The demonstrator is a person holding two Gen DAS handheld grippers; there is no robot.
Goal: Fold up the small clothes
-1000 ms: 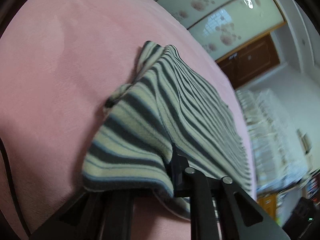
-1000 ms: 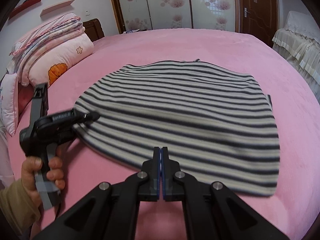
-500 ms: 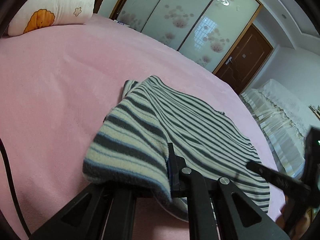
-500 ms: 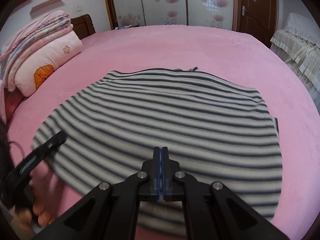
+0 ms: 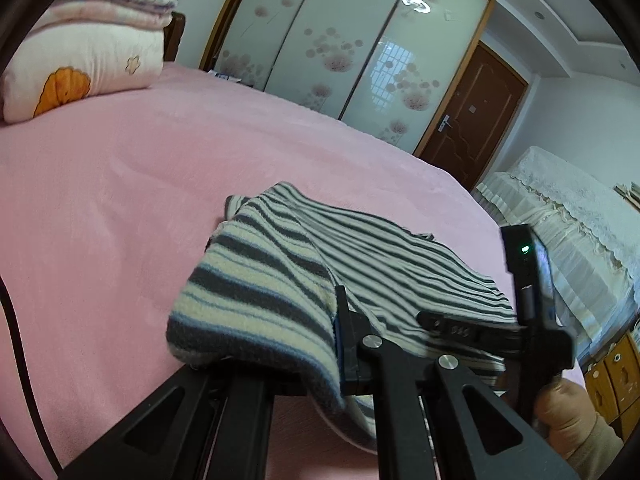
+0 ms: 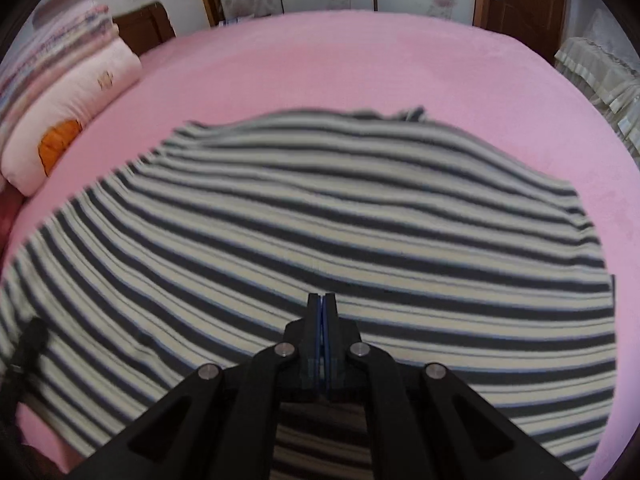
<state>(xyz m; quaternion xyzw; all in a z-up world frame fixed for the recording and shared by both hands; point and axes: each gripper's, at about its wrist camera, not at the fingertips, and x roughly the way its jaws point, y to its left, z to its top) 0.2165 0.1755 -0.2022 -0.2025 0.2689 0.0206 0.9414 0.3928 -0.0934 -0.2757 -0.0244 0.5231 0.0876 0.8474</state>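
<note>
On the pink bed (image 5: 120, 200), the left claw (image 5: 340, 320) seemingly pinches the striped garment's (image 5: 256, 288) lifted corner.

Bare pink bedspread (image 6: 360, 60) beyond; stacked bedding (image 5: 92, 40) far left.

Pink bed (image 5: 100, 208), pillow (image 5: 80, 68), wooden door (image 5: 476, 120)

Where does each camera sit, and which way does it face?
Left wrist: on the left gripper, shut on the striped fleece garment, facing across the pink bed toward the wardrobe; the right gripper and hand show.
Right wrist: on the shut right gripper, looking steeply down at the garment.
Shared: garment, bed, cartoon-print pillow.
</note>
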